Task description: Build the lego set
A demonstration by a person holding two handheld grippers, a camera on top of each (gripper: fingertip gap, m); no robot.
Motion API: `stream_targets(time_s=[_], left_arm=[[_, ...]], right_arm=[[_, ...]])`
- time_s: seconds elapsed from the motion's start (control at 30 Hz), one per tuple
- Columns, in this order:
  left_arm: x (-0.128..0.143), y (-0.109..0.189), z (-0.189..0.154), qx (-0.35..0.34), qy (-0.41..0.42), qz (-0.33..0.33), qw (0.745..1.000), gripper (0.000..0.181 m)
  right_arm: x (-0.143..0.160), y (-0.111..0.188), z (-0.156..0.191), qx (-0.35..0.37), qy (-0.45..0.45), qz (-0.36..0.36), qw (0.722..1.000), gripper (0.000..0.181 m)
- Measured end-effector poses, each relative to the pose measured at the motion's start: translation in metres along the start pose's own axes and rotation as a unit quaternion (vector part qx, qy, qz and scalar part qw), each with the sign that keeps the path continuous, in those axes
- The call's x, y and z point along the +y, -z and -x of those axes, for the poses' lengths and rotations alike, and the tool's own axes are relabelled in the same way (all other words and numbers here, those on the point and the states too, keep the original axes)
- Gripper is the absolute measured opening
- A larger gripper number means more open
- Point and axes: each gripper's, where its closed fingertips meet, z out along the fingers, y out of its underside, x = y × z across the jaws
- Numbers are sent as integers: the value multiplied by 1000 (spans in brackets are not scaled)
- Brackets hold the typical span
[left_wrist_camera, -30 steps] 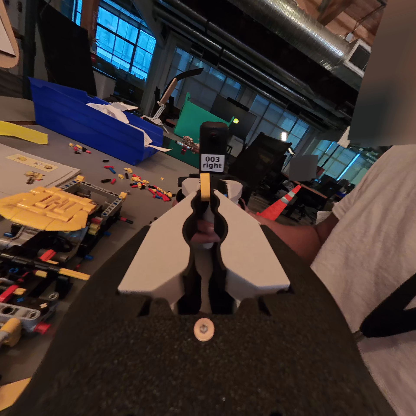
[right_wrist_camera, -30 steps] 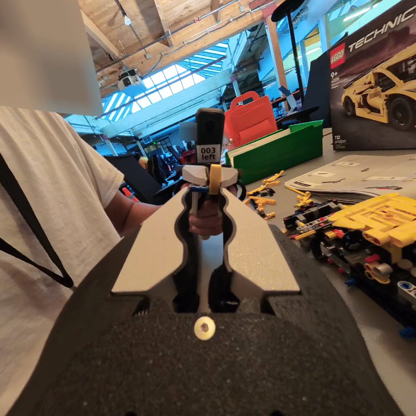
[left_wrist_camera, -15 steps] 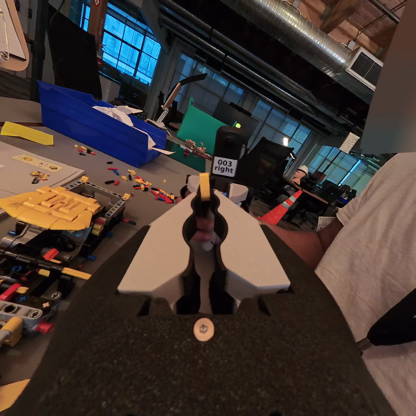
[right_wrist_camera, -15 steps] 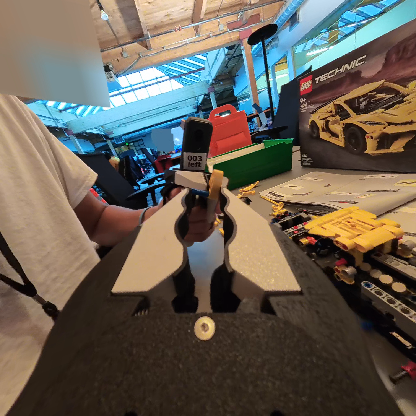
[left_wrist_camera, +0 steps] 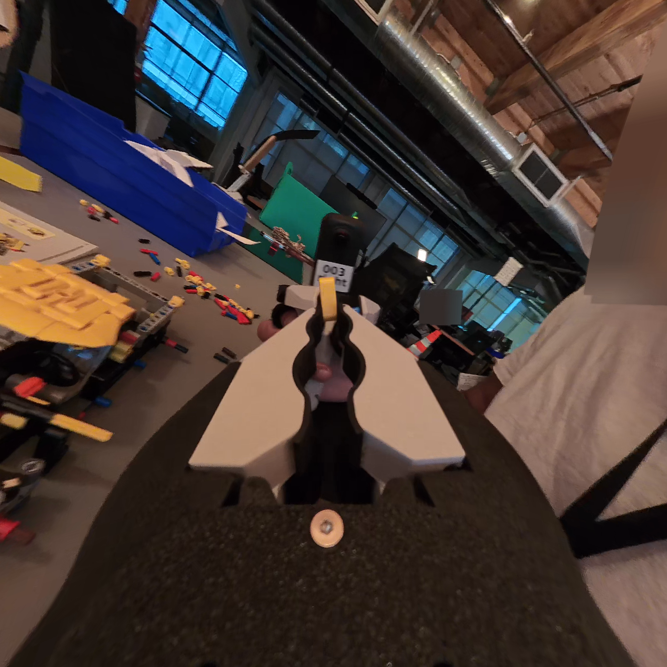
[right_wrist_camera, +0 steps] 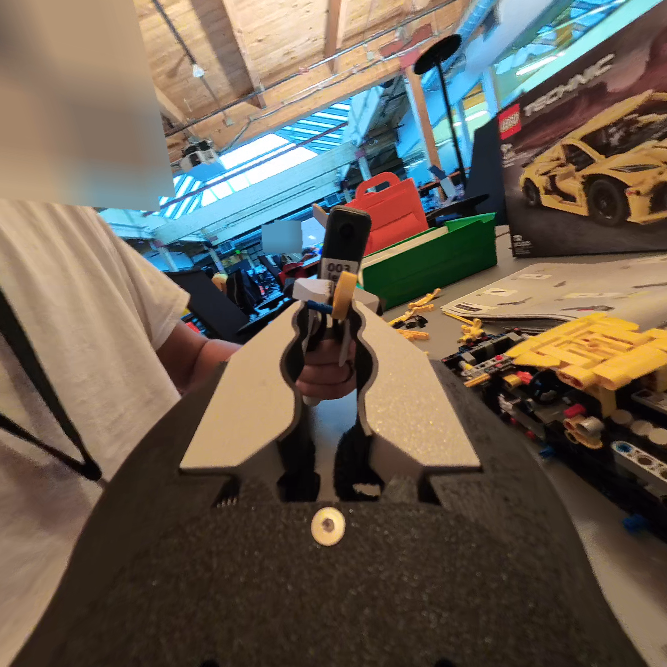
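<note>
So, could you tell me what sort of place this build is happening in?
Probably a shared workshop or loft-style office: exposed timber ceiling, a bare metal air duct and big gridded windows, with parts bins on a grey table.

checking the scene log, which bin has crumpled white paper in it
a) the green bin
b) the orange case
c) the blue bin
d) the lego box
c: in the left wrist view, white paper sticks up out of the blue bin at the table's far edge.
</note>
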Motion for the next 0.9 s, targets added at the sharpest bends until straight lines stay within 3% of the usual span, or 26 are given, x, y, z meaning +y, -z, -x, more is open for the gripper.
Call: stream_targets(time_s=[0.1, 0.17, 0.3, 0.43, 0.5, 0.73, 0.9], left_arm=[[-3, 1, 8, -50, -75, 12, 996, 7], [-8, 2, 8, -98, -183, 9, 978, 7], [-10, 1, -7, -99, -280, -1, 955, 7], [-10, -1, -18, -77, -297, -12, 952, 7], [-9, -2, -19, -75, -294, -16, 953, 8], [-9, 0, -21, -35, -207, -26, 977, 7], [-9, 0, -21, -81, -326, -2, 942, 7]], right_arm=[[0, -1, -8, 33, 8, 0, 999, 23], [-1, -2, -5, 1, -51, -13, 999, 35], [-8, -2, 2, -36, -94, -26, 995, 40], [-1, -6, 11, -51, -73, -5, 996, 28], [-3, -5, 19, -73, -59, -6, 996, 12], [5, -7, 22, -77, -20, 17, 997, 1], [5, -7, 22, -63, -32, 12, 997, 4]])
